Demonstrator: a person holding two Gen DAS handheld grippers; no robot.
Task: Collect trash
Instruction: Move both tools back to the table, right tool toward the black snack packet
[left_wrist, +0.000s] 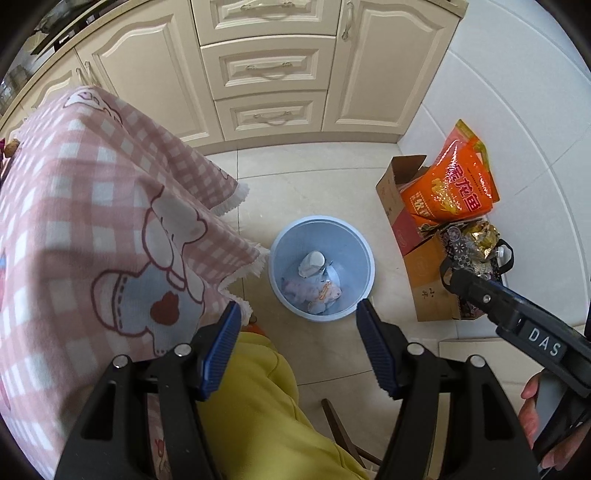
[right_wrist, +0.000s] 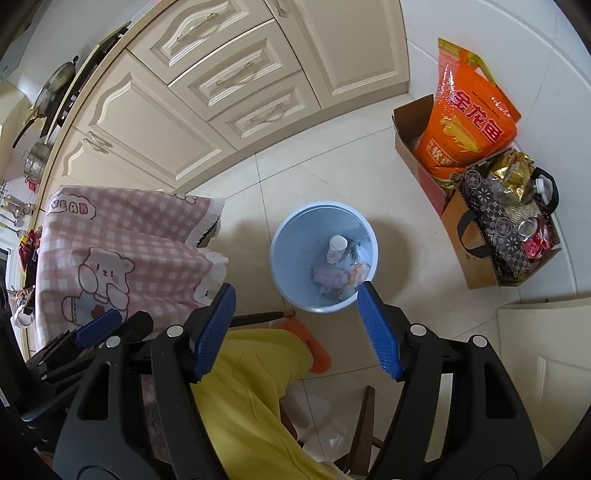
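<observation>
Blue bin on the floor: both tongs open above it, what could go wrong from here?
1. The blue bin sits close beside the hanging tablecloth; a drop from this height might miss.
2. The left tongs are near the cloth's fringe and could snag it.

Legible markings:

- "DAS", white raised letters on the black body of the right gripper (left_wrist: 543, 341), seen from the left wrist view.
- "金龙鱼", large red characters on the orange bag (right_wrist: 469, 122); the smaller print on the bag is illegible.
- "BEAN" (first letter uncertain), in a speech bubble printed on the pink checked tablecloth (right_wrist: 122, 236).
</observation>
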